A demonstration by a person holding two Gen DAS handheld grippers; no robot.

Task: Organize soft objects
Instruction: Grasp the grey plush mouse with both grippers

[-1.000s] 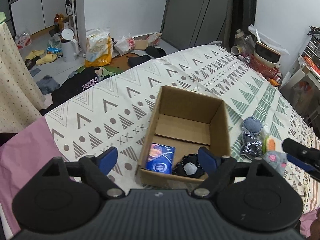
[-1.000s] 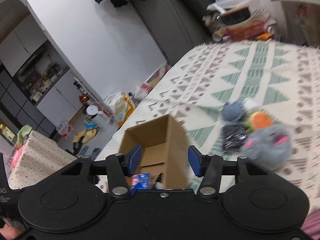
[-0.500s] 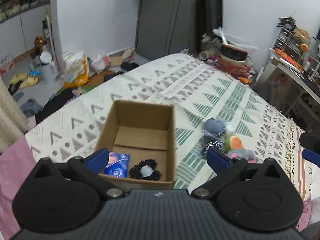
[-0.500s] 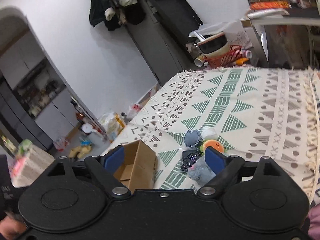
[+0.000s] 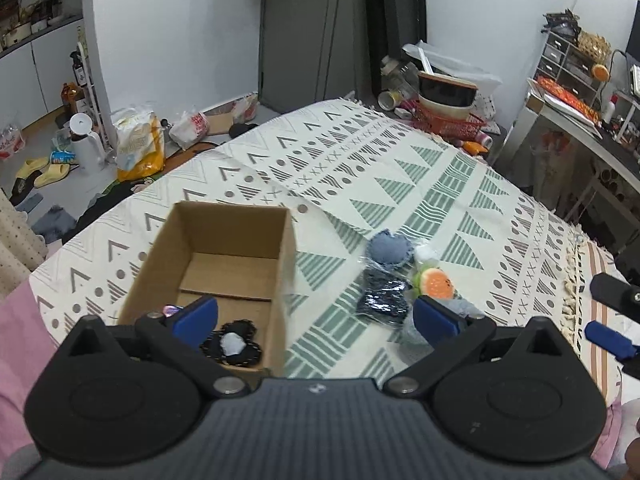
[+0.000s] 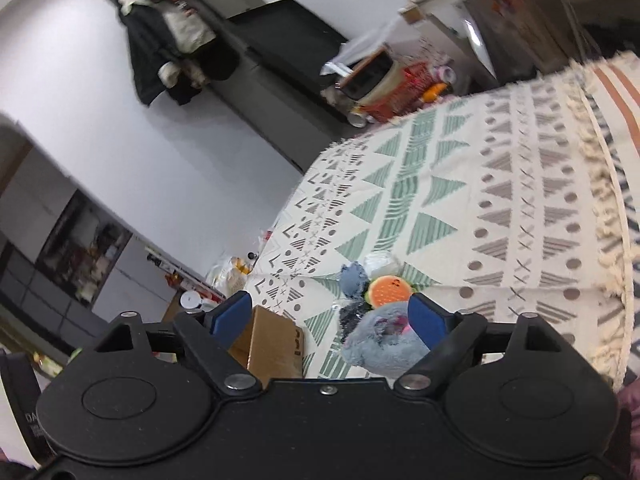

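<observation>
An open cardboard box [image 5: 288, 240] stands on the patterned blanket [image 5: 360, 168]. A black and white soft piece [image 5: 234, 346] lies inside it. Right of the box lie a blue-grey soft ball [image 5: 388, 248], a dark shiny packet [image 5: 382, 300], an orange and green plush [image 5: 434, 283] and a grey plush [image 6: 380, 346]. My left gripper [image 5: 316, 316] is open and empty above the box's near right corner. My right gripper [image 6: 330, 316] is open and empty, held above the grey plush; its blue tip shows in the left wrist view [image 5: 608, 338]. The box also shows in the right wrist view [image 6: 272, 344].
The blanket's fringed edge [image 6: 604, 216] runs along the right. Bags, slippers and a white kettle [image 5: 86, 142] lie on the floor beyond the bed. A red basket with bowls [image 5: 444, 108] stands at the far end. A cluttered desk [image 5: 580, 120] is at right.
Both grippers pulled back and up from the box and swung right towards the pile of soft things. The right gripper's jaws opened wider and the view tilted. The blue packet is now hidden behind my left finger.
</observation>
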